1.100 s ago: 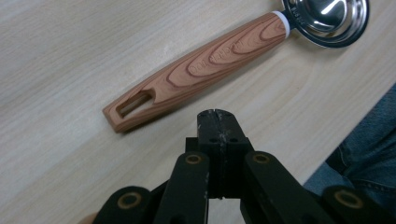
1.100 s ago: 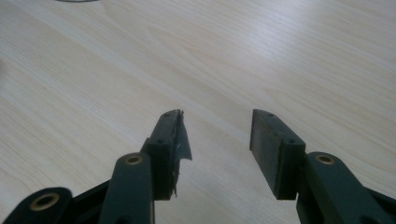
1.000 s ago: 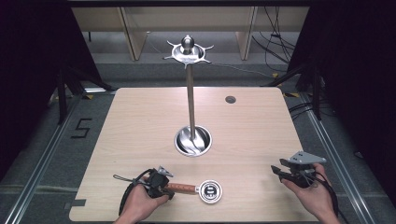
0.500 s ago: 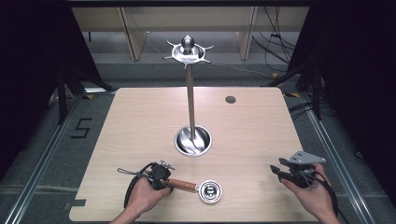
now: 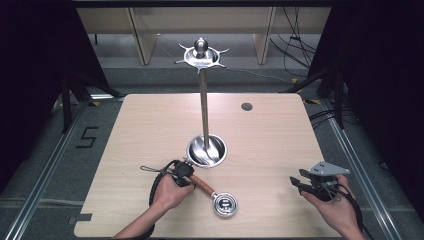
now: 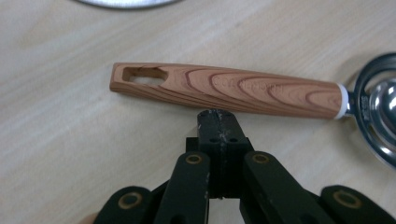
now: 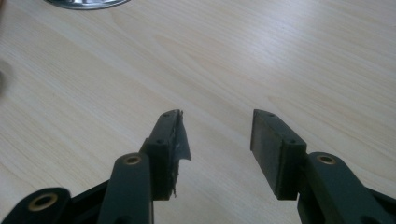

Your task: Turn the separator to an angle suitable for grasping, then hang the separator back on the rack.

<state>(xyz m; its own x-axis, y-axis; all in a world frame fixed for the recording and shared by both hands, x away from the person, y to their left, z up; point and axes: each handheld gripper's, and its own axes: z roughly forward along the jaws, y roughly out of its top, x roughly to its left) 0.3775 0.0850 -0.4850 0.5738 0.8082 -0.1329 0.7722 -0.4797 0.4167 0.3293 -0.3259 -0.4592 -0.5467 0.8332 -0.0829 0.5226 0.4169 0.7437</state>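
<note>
While the left gripper [image 6: 218,114], jaws pressed together, touches the wooden handle [image 6: 224,88] of the strainer [image 5: 223,204], the right gripper [image 7: 216,135] rests wide apart.

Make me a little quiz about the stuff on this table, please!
1. True or false: the left hand-held gripper is shut, with its tips beside the spoon's wooden handle.
2. What does the right hand-held gripper hold?
A) a spoon
B) nothing
C) a cup
3. Fill in: the tall metal stand rises from a round ____ on the table.

Key:
1. True: its jaws are closed with nothing between them.
2. B: its jaws are apart over bare wood.
3. Base.
</note>
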